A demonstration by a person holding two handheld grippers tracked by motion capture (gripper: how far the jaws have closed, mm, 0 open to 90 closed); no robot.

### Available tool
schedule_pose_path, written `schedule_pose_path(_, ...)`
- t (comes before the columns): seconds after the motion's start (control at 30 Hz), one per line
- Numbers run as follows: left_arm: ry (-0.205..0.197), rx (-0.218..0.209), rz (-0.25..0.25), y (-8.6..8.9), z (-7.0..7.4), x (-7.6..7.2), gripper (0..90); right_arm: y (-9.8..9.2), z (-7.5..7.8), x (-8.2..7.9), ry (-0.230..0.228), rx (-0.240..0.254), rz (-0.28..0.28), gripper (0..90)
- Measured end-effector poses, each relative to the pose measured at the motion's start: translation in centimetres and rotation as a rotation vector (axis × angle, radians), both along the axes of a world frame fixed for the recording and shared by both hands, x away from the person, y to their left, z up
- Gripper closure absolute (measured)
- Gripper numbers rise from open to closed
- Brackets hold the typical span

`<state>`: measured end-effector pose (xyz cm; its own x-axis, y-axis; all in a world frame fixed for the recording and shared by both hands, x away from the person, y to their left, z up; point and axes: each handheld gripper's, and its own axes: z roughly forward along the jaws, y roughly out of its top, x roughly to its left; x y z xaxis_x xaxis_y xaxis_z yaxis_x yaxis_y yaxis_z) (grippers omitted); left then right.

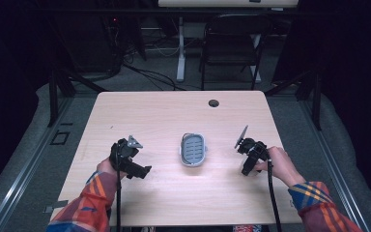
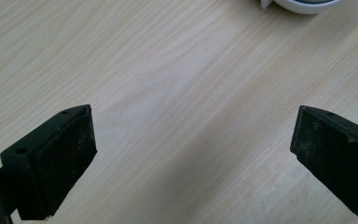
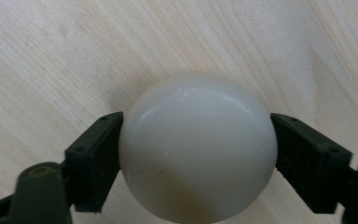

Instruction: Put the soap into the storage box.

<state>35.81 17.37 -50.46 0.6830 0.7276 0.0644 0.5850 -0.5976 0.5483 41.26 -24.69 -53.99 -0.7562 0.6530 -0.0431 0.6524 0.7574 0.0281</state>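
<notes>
The right gripper is clenched on a white ball, one pad on each side at about the ball's widest part, so the grip runs across the middle rather than over the top or bottom. The ball sits low over the table, toward the right side of it, where the high view shows that gripper in the person's right hand; whether the ball rests on the wood or is just off it I cannot tell. Its surface is smooth and glossy with a soft highlight, and it keeps its round shape between the pads, so it is probably hard and stiff, likely light, and it looks slippery. On a round, slick thing the flat pads touch at small spots only; a grip above or below the widest line would tend to squeeze it out, so the present hold across the middle looks like the right one, and it should be kept level and moved without jerks. If dropped, it would roll off across the bare wood. The left gripper is released, its jaws wide apart over bare table with nothing between them, and in the high view it hangs at the left. A small white basket stands at the table's centre, between the two grippers and well apart from the ball.
</notes>
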Motion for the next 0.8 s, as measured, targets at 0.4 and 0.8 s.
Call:
schedule_pose_path(0.4,0.004,0.009,0.005,0.0,-0.1,0.0,0.0,0.0,0.2,-0.1,-0.012,-0.02,-0.009,22.5)
schedule_pose_path(0.8,0.012,0.017,0.016,0.1,-0.1,0.1,0.1,0.7,1.8,-0.6,-0.04,-0.015,0.003,22.6)
